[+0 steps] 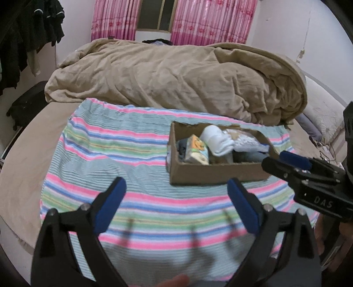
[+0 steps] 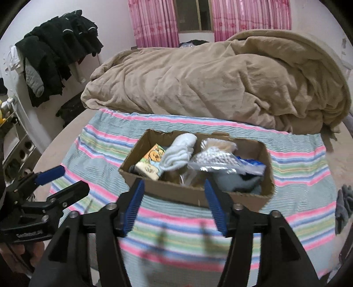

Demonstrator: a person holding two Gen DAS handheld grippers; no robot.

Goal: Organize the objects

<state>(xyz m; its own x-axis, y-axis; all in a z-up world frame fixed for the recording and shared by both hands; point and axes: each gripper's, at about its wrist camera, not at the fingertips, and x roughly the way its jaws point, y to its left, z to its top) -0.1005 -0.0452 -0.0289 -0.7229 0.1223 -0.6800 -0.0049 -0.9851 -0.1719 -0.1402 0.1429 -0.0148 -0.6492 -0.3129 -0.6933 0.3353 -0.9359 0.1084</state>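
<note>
A cardboard box sits on a striped cloth on the bed. In it lie a white rolled sock, a small printed packet, a bag of cotton swabs and blue fabric. My left gripper is open and empty above the cloth, left of the box. My right gripper is open and empty at the box's near wall. Each gripper also shows in the other's view: the right, the left.
A crumpled tan blanket covers the far half of the bed. Dark clothes hang at the left. A grey garment lies at the cloth's right edge. Pink curtains hang behind.
</note>
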